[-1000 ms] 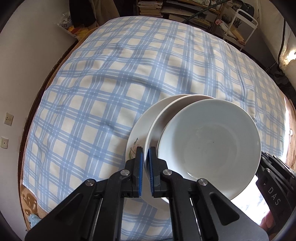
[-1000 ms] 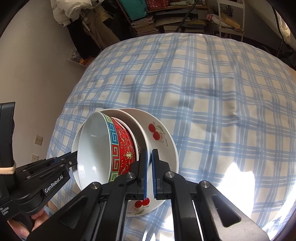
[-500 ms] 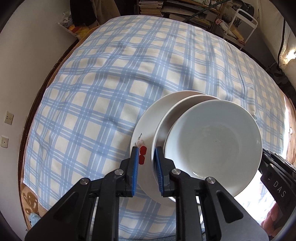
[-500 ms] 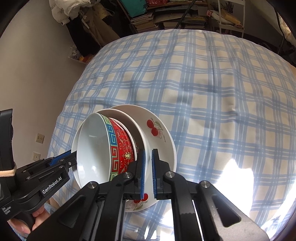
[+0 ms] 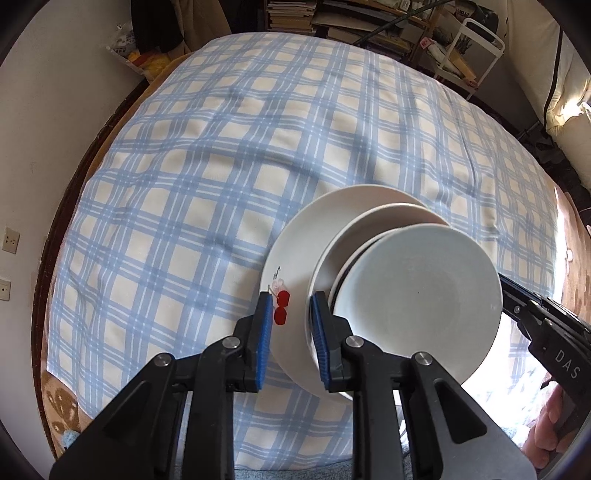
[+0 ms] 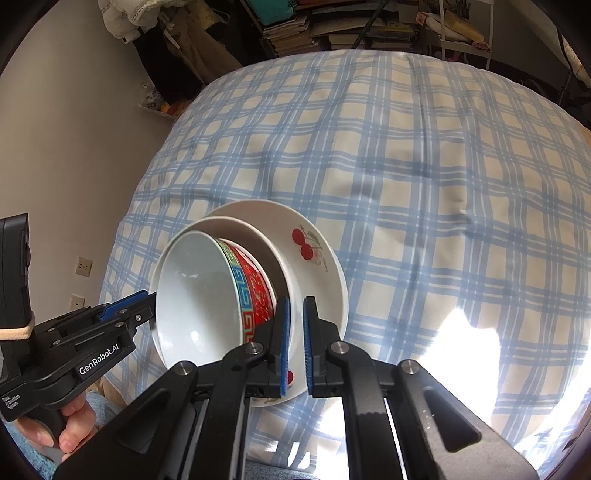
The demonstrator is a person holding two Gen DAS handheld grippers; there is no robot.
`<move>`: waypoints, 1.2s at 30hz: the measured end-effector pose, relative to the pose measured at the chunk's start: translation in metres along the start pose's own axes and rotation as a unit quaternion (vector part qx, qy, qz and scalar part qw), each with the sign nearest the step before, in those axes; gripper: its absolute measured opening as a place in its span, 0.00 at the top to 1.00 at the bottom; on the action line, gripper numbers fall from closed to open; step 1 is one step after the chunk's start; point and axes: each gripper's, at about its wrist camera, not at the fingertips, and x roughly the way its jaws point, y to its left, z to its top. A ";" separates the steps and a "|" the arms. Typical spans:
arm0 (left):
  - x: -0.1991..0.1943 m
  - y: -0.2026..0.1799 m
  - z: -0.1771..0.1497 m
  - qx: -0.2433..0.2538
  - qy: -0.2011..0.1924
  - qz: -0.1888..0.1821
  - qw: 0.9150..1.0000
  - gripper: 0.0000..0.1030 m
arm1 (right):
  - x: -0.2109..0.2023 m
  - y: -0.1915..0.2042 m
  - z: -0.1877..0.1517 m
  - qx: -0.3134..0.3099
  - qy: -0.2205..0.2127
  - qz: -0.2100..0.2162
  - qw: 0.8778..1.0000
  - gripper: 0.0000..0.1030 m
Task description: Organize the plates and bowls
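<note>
A stack stands on the blue checked cloth (image 5: 184, 184). At the bottom is a white plate with red cherries (image 5: 295, 251) (image 6: 314, 266). On it lies a smaller white plate (image 5: 351, 236) (image 6: 236, 225), and on top a bowl (image 5: 417, 295) (image 6: 195, 288), white inside and red and blue outside. My left gripper (image 5: 291, 332) (image 6: 144, 297) straddles the cherry plate's near left rim. Its jaws are opening and show a gap at the rim. My right gripper (image 6: 295, 343) (image 5: 506, 284) straddles the opposite rim, its jaws just parting off it.
Shelves of books (image 5: 295, 18) and a white cart (image 5: 476, 48) stand beyond the far edge. A wall with sockets (image 5: 11, 240) lies to the left. A person's hand (image 6: 70, 432) grips the left handle. A bright sun patch (image 6: 461, 339) lies on the cloth.
Both grippers were shut on the cherry plate's rim. The left jaws have spread well apart and the right jaws have parted a little. The stack has stayed in place.
</note>
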 end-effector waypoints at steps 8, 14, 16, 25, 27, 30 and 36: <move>-0.024 0.007 -0.006 -0.006 -0.048 0.036 0.998 0.57 | -0.027 -0.006 -0.003 0.004 -0.035 -0.009 0.999 0.53; -0.061 0.009 -0.021 -0.003 -0.117 0.066 0.991 0.27 | -0.068 0.000 -0.019 -0.034 -0.105 -0.037 0.993 0.30; -0.074 0.011 -0.026 -0.003 -0.137 0.068 0.988 0.18 | -0.083 -0.001 -0.024 -0.039 -0.134 -0.040 0.989 0.23; -0.129 0.017 -0.059 -0.016 -0.234 0.105 0.966 0.10 | -0.138 0.007 -0.047 -0.068 -0.243 -0.040 0.967 0.03; -0.141 0.018 -0.070 -0.017 -0.257 0.103 0.961 0.10 | -0.146 0.008 -0.055 -0.072 -0.264 -0.040 0.961 0.01; -0.156 0.020 -0.085 -0.018 -0.289 0.093 0.953 0.09 | -0.158 0.010 -0.065 -0.078 -0.297 -0.045 0.951 0.00; -0.180 0.022 -0.106 -0.025 -0.344 0.075 0.936 0.02 | -0.178 0.011 -0.082 -0.075 -0.340 -0.045 0.936 0.00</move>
